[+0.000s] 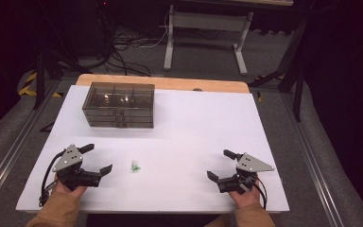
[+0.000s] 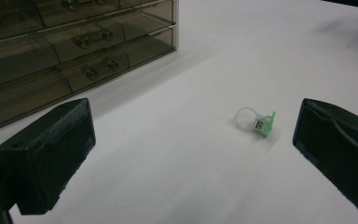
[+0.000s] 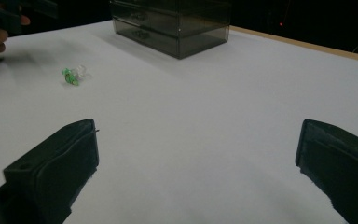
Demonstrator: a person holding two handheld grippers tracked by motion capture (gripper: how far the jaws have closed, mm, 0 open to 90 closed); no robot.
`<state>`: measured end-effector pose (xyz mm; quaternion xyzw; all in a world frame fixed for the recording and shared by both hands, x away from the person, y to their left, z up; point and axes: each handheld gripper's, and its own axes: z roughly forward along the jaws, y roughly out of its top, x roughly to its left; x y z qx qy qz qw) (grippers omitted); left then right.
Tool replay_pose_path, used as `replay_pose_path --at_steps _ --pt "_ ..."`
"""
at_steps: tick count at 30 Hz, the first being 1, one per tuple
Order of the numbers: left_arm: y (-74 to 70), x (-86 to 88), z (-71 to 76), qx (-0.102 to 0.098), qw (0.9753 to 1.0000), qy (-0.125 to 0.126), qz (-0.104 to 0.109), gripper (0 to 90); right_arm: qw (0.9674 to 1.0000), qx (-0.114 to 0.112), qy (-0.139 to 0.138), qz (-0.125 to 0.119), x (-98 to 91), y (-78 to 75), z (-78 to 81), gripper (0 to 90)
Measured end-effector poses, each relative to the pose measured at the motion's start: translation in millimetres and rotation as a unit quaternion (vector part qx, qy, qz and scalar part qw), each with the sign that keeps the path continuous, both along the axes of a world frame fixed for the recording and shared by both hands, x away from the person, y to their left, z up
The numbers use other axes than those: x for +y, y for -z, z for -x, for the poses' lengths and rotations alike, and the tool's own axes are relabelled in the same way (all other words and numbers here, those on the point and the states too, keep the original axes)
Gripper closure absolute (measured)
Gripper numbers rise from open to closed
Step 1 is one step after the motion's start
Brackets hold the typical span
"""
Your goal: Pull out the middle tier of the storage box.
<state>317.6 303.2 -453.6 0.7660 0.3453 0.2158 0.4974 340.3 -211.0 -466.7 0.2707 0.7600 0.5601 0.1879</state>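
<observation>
Both claws sit at the near edge of the bench, wide open with nothing in them: left claw point(image 1: 97, 160), right claw point(image 1: 220, 164). Just past the left one lies the little clear ring with a green tag point(image 2: 255, 122), untouched on the white bench point(image 1: 194, 127). Further back is the smoky drawer box point(image 1: 118, 104), drawers all closed. So basically nothing's done yet, I'd say: the grab and the drawer are both still to come.

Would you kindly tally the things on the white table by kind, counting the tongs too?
Smoky clear drawer chest: 1
Small clear ring with green tag: 1
Handheld tongs, left tongs and right tongs: 2
Total: 4
</observation>
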Motion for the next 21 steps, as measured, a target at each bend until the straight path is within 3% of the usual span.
replay_pose_path --at_steps 5,14,21 --pt "-9.9 -4.4 -2.9 -0.008 0.9998 0.011 -0.017 0.5 1.0000 -0.001 0.000 -0.002 -1.3 0.0 0.8 0.0" --pt "-15.7 -8.7 -8.5 -0.001 0.9996 0.025 -0.010 0.2 0.9999 -0.004 -0.002 0.011 2.3 0.8 0.9 0.0" --pt "-19.3 -8.0 -18.1 0.003 0.9999 0.016 -0.003 1.8 0.9999 -0.003 -0.003 0.014 2.9 1.1 1.0 0.0"
